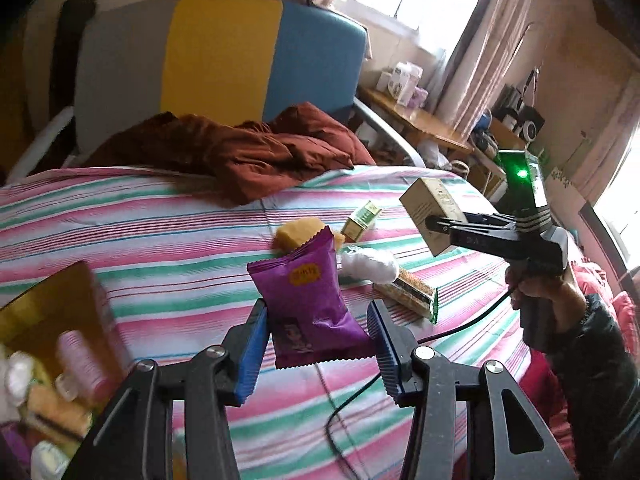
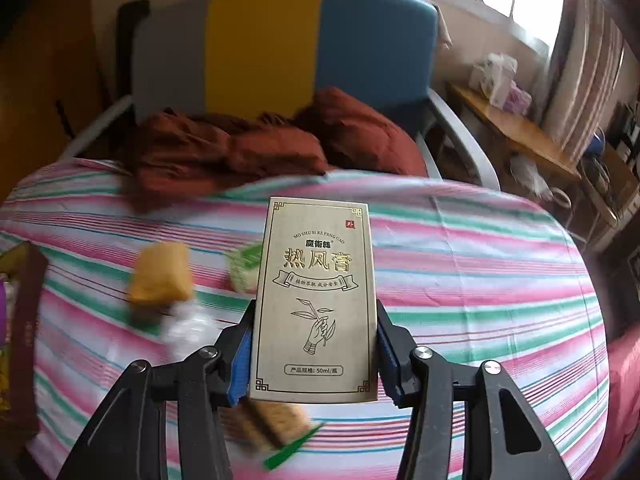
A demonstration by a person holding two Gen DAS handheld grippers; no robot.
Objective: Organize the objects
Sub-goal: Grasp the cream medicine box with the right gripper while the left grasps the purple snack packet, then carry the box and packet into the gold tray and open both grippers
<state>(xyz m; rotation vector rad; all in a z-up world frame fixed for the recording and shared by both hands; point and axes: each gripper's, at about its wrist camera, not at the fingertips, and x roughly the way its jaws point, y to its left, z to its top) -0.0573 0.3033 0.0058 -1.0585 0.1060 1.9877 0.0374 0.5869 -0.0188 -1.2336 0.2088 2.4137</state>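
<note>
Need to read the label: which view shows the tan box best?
Right wrist view: the tan box faces the camera upright, print sharp, clamped in the right tongs. Left wrist view shows it small, tilted, seen from the side.

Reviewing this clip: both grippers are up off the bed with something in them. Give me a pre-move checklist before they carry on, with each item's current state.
1. Left gripper grips the purple snack packet: ok, pads press both sides.
2. Right gripper grips the beige carton: ok, clamped low, upright.
3. Both items lifted clear of the striped bedspread: ok.
4. Black cable clear of the left gripper: cannot tell, it trails right below.
5. Room in the box of sorted items at left: cannot tell, blurred.
6. Loose items remaining on the bed: not ok, green carton and cracker pack remain.
</note>
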